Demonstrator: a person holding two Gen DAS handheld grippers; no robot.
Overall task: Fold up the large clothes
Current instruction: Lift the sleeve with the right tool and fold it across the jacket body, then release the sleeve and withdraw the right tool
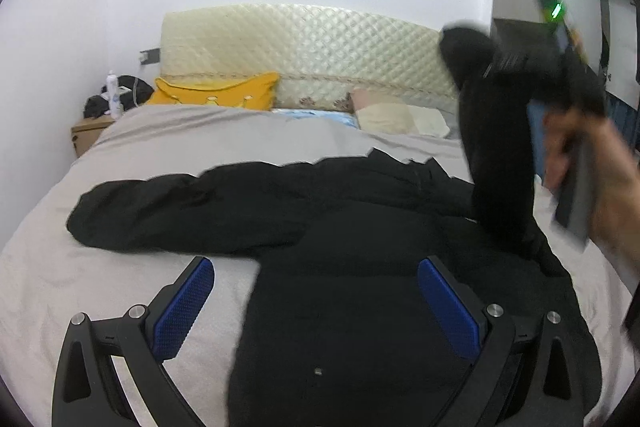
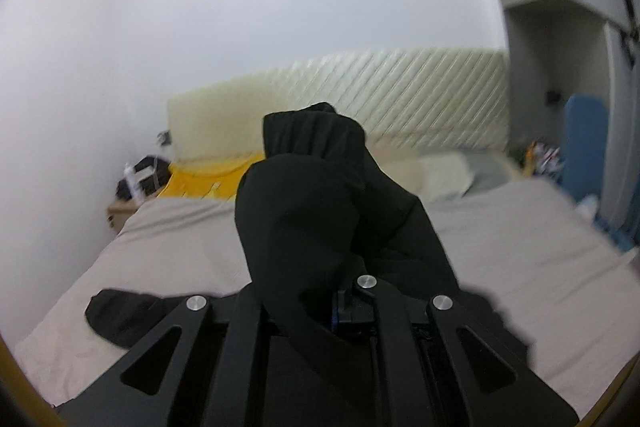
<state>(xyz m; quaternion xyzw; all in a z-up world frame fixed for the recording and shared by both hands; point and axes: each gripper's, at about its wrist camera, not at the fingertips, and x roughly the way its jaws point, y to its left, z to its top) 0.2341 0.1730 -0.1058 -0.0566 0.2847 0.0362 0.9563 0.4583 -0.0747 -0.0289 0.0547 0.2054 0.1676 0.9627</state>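
Note:
A large black garment [image 1: 360, 227] lies spread on the grey bed sheet [image 1: 120, 267], one sleeve stretched to the left. My left gripper [image 1: 316, 267] is open above the garment's left edge, blue pads wide apart and empty. My right gripper [image 2: 340, 291] is shut on the garment's other sleeve [image 2: 320, 195] and holds it lifted above the bed. In the left wrist view that raised sleeve [image 1: 492, 147] hangs at the right, with the right gripper and the hand holding it blurred beside it.
A cream quilted headboard [image 1: 300, 43] stands against the white wall. A yellow pillow [image 1: 216, 91] and pale pillows [image 1: 396, 115] lie at the head of the bed. A wooden nightstand [image 1: 88, 131] with a bottle stands at the left. A blue object [image 2: 584, 147] stands at the right.

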